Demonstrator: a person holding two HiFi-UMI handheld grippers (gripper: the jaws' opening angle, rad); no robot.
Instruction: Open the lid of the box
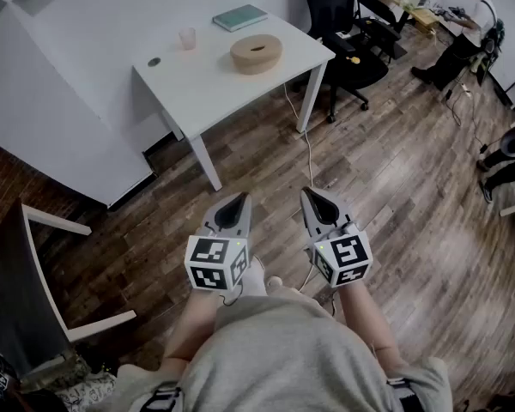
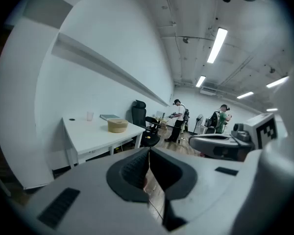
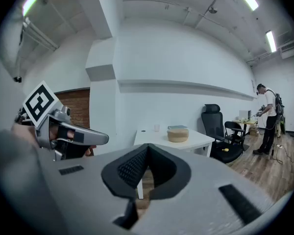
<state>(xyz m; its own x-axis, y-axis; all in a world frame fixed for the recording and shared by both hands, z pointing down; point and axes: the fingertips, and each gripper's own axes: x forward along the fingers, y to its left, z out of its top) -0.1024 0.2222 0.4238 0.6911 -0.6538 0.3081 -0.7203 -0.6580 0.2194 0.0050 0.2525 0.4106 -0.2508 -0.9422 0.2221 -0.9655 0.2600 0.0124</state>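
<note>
A round tan box (image 1: pixel 257 53) with its lid on sits on the white table (image 1: pixel 215 80), far ahead of me; it also shows small in the left gripper view as the box (image 2: pixel 117 125) and in the right gripper view as the box (image 3: pixel 178 134). My left gripper (image 1: pixel 235 203) and right gripper (image 1: pixel 314 196) are held side by side over the wooden floor, well short of the table. Both are shut with nothing between the jaws. The left gripper (image 2: pixel 149 153) and right gripper (image 3: pixel 146 148) show closed tips in their own views.
On the table are also a small cup (image 1: pixel 187 38), a green book (image 1: pixel 239 17) and a dark round grommet (image 1: pixel 154 62). Black office chairs (image 1: pixel 343 24) stand to the right of the table. A cable (image 1: pixel 307 144) lies on the floor. People (image 1: pixel 468 24) stand at the far right. A white frame (image 1: pixel 51 273) is at my left.
</note>
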